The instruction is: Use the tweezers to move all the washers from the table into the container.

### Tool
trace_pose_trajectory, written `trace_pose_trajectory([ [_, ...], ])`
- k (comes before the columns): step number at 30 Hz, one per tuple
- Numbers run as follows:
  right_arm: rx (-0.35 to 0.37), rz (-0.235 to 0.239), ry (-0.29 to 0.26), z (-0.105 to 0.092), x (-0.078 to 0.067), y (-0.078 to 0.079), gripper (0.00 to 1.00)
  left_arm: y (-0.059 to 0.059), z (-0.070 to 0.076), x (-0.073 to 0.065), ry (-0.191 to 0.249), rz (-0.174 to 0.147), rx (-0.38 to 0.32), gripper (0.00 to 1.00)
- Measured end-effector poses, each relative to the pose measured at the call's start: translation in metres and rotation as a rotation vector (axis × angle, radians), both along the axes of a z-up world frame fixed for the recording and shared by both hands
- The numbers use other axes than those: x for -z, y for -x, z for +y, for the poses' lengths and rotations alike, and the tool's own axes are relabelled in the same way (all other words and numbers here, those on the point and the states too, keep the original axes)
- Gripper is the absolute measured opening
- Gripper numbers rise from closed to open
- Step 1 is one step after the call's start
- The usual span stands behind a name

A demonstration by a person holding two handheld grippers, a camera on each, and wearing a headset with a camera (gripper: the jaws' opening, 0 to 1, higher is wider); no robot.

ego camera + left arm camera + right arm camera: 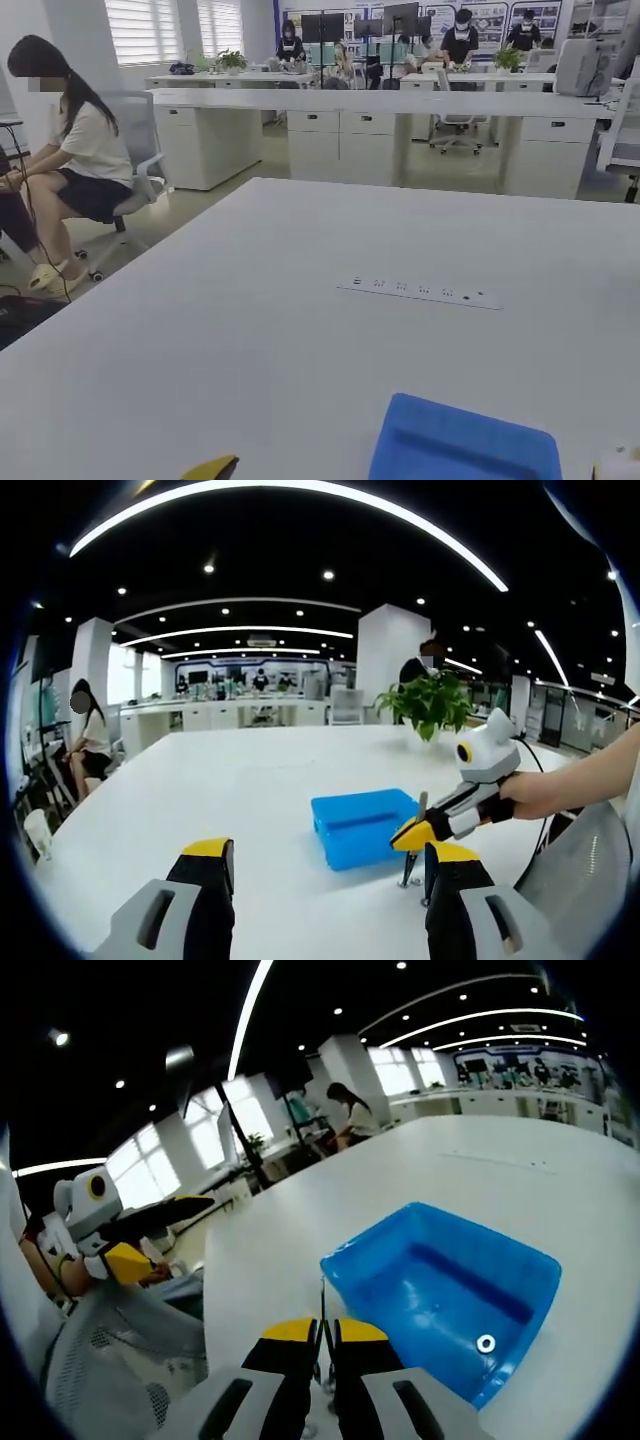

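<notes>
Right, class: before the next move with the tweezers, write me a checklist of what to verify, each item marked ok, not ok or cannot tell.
1. Right tongs shut firmly on the tweezers: ok.
2. Blue container open and lying just ahead of the tweezers: ok.
3. A washer lies inside the container: ok.
4. A washer held between the tweezer tips: cannot tell, the tips are too fine to read.
5. Washers left to collect on the table: cannot tell.
6. Left tongs open, holding nothing, back from the container: ok.
</notes>
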State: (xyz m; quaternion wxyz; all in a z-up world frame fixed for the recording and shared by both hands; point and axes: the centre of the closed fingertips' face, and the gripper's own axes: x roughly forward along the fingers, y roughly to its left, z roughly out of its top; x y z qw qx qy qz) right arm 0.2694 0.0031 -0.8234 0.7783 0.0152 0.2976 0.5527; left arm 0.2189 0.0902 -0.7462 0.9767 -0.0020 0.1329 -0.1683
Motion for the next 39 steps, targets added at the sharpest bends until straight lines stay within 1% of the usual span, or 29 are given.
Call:
trace_pose_trajectory([
  [2, -0.012, -0.014, 0.02, 0.0, 0.002, 0.001, 0.03, 0.0, 0.0, 0.0, -0.002, 0.002, 0.001, 0.79],
  [3, -0.018, -0.026, 0.021, 0.0, 0.002, 0.001, 0.03, 0.0, 0.0, 0.001, -0.005, 0.004, 0.0, 0.79],
  [5, -0.028, -0.033, 0.024, 0.001, 0.001, 0.003, 0.03, 0.0, 0.0, 0.003, -0.012, 0.012, 0.002, 0.78],
  [6, -0.041, -0.051, 0.034, 0.002, 0.001, 0.004, 0.03, 0.0, -0.001, 0.003, -0.013, 0.014, 0.005, 0.78],
  [7, -0.05, -0.057, 0.037, 0.003, 0.001, 0.005, 0.03, 0.0, -0.001, 0.003, -0.014, 0.014, 0.006, 0.78],
  [14, -0.136, -0.124, 0.071, 0.008, 0.002, 0.021, 0.04, 0.0, -0.001, 0.004, -0.02, 0.019, 0.007, 0.78],
  [15, -0.15, -0.145, 0.082, 0.009, 0.003, 0.022, 0.04, 0.0, -0.001, 0.004, -0.021, 0.019, 0.007, 0.77],
  [16, -0.168, -0.181, 0.105, 0.009, 0.004, 0.024, 0.04, 0.0, -0.001, 0.005, -0.022, 0.021, 0.008, 0.77],
  [19, -0.225, -0.238, 0.144, 0.013, 0.007, 0.029, 0.04, 0.0, -0.001, 0.006, -0.028, 0.025, 0.011, 0.77],
  [20, -0.251, -0.27, 0.162, 0.014, 0.009, 0.031, 0.04, 0.0, -0.001, 0.006, -0.029, 0.026, 0.012, 0.77],
  [21, -0.265, -0.291, 0.175, 0.015, 0.01, 0.032, 0.04, 0.0, -0.001, 0.006, -0.029, 0.027, 0.012, 0.77],
  [22, -0.284, -0.326, 0.192, 0.016, 0.011, 0.033, 0.04, 0.0, -0.001, 0.006, -0.029, 0.027, 0.012, 0.77],
  [25, -0.285, -0.337, 0.203, 0.019, 0.012, 0.036, 0.03, 0.0, -0.001, 0.006, -0.03, 0.027, 0.009, 0.77],
  [26, -0.286, -0.36, 0.218, 0.018, 0.012, 0.034, 0.03, 0.0, -0.001, 0.007, -0.03, 0.027, 0.009, 0.77],
  [30, -0.293, -0.415, 0.246, 0.018, 0.013, 0.036, 0.02, 0.0, -0.001, 0.007, -0.035, 0.029, 0.012, 0.76],
  [31, -0.293, -0.415, 0.246, 0.018, 0.012, 0.037, 0.02, 0.0, -0.001, 0.007, -0.034, 0.03, 0.013, 0.76],
  [32, -0.292, -0.419, 0.242, 0.018, 0.011, 0.038, 0.02, 0.0, -0.002, 0.008, -0.034, 0.031, 0.014, 0.76],
  [34, -0.292, -0.442, 0.238, 0.018, 0.006, 0.038, 0.02, 0.0, -0.001, 0.008, -0.036, 0.031, 0.013, 0.76],
  [35, -0.289, -0.458, 0.231, 0.019, 0.0, 0.037, 0.02, 0.0, -0.001, 0.008, -0.036, 0.031, 0.012, 0.76],
  [37, -0.286, -0.466, 0.219, 0.02, -0.007, 0.036, 0.02, 0.0, -0.001, 0.008, -0.036, 0.032, 0.013, 0.76],
  [39, -0.286, -0.477, 0.215, 0.021, -0.012, 0.035, 0.02, 0.001, -0.002, 0.009, -0.039, 0.036, 0.018, 0.76],
])
